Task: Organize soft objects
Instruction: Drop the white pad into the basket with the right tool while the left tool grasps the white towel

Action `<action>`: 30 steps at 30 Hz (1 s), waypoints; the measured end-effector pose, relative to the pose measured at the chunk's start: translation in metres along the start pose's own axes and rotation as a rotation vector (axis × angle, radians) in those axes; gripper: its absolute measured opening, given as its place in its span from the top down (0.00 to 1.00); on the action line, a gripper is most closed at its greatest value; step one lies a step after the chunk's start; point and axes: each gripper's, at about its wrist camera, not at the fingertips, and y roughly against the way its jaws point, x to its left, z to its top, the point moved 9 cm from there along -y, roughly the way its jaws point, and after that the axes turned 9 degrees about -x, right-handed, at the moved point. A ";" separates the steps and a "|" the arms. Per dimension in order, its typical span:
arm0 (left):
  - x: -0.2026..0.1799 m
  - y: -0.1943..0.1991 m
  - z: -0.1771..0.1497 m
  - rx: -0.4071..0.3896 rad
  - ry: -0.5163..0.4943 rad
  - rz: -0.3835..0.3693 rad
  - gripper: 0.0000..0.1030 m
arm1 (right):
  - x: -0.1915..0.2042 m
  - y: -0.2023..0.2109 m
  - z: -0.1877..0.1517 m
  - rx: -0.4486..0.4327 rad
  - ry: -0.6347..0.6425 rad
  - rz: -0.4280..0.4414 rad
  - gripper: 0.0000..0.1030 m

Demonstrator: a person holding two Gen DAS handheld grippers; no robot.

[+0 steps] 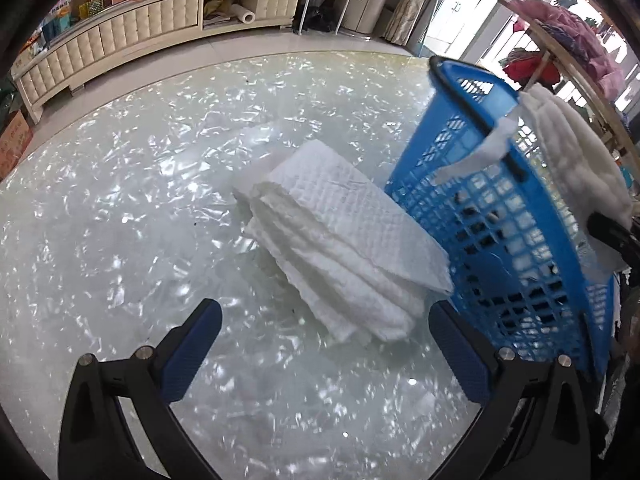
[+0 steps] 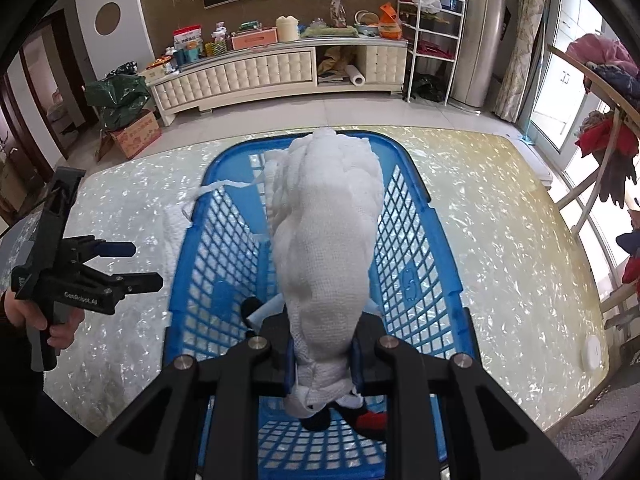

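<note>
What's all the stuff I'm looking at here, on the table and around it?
Basket: one, blue lattice plastic, on the table.
Bundled cloth: one, white, held over the basket.
Folded cloths: one stack, white, on the table beside the basket.
Table: one, glossy pearly top.
Cabinet: one, cream, by the far wall, cluttered.
Left tool: one, black with blue pads, open above the stack.
Right tool: one, black, shut on the bundled cloth.
</note>
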 end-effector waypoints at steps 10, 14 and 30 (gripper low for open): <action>0.003 -0.050 0.011 0.033 0.007 0.013 0.00 | -0.001 -0.013 -0.001 0.035 0.004 0.008 0.81; 0.007 -0.065 0.014 0.044 0.067 -0.008 0.00 | -0.001 -0.015 -0.006 0.053 0.008 0.012 0.81; -0.021 -0.057 0.018 -0.001 0.069 -0.060 0.75 | 0.003 -0.015 -0.008 0.086 0.031 -0.033 0.33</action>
